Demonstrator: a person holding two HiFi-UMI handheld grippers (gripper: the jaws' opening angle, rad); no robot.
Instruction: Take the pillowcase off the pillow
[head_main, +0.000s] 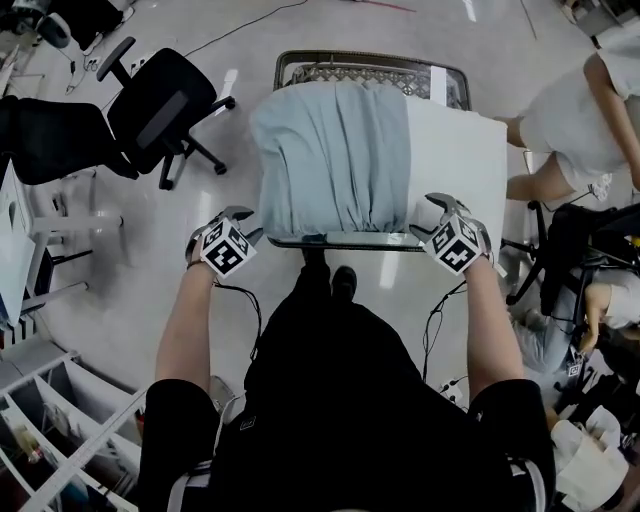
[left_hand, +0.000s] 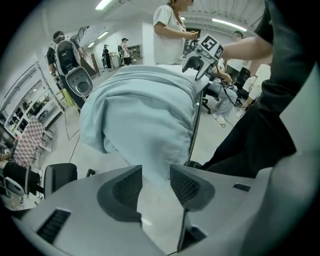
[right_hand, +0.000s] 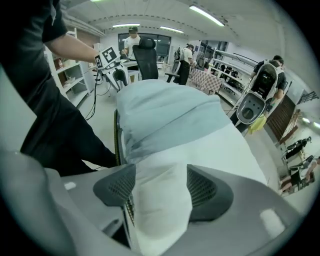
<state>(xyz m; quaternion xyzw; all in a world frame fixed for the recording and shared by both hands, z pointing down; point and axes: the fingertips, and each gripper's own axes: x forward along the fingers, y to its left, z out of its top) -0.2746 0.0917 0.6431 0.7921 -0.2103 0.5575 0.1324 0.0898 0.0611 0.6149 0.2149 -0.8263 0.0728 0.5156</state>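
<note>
A pillow lies on a small wire-framed stand (head_main: 345, 241) in front of me. A light blue pillowcase (head_main: 330, 160) covers its left and middle; the bare white pillow (head_main: 455, 160) shows on the right. My left gripper (head_main: 247, 228) is at the near left corner, open, and a fold of pillowcase (left_hand: 145, 105) runs loosely between its pads (left_hand: 131, 186). My right gripper (head_main: 432, 218) is at the near right corner. There the white pillow corner (right_hand: 162, 200) fills the gap in my right gripper (right_hand: 161, 187), and both pads press on it.
A black office chair (head_main: 165, 105) stands on the floor to the left. A person (head_main: 570, 110) is at the far right, with a dark chair (head_main: 590, 240) below. White shelving (head_main: 50, 410) is at the lower left. Cables hang from both grippers.
</note>
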